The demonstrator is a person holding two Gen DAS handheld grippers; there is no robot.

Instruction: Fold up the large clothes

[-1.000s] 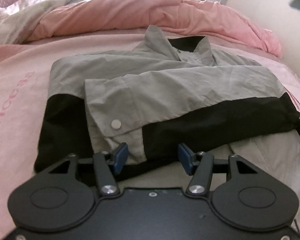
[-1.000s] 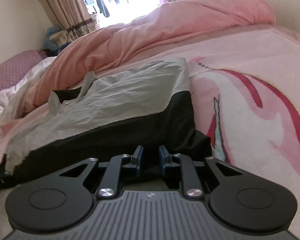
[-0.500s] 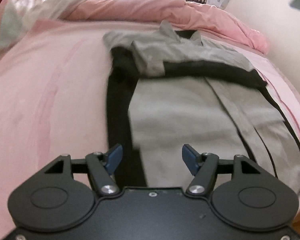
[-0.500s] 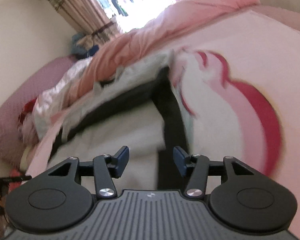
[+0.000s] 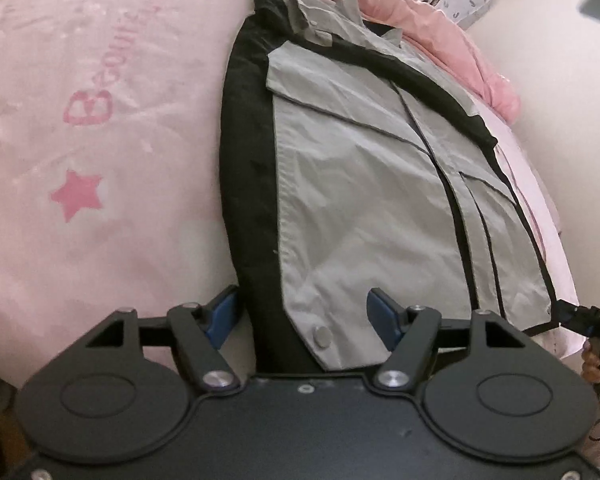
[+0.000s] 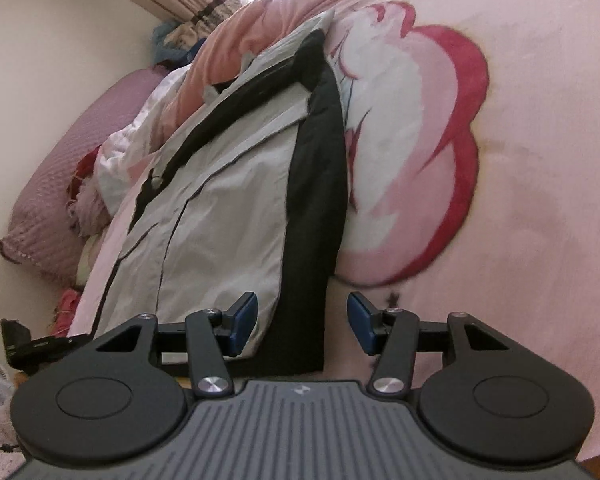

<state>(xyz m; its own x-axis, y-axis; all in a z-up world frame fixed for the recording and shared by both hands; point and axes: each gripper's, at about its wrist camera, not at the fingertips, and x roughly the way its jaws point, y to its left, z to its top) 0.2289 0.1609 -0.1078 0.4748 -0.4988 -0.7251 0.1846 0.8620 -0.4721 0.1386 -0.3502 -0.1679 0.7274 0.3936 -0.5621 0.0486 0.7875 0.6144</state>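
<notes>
A pink blanket [image 5: 100, 128] covers the bed, printed with one pink star [image 5: 76, 194] at 9 o'clock of the left wrist view and a big red-edged cartoon shape [image 6: 428, 128] at 2 o'clock of the right wrist view. A rumpled pink duvet [image 5: 452, 32] is heaped at 1 o'clock beyond the garment, and a purple pillow [image 6: 72, 160] lies at 9 o'clock in the right view. Nothing lies across the garment.

One jacket [image 5: 360, 184], grey with black side panels and black piping, lies spread lengthwise on the blanket, collar at 12 o'clock, hem nearest the cameras. One snap button [image 5: 323, 335] shows on the near hem corner.

The left gripper [image 5: 302, 320] has its two blue pads wide apart, straddling the hem's left corner without clamping it. The right gripper [image 6: 302, 322] is likewise spread, its pads either side of the black right-hand hem edge.
</notes>
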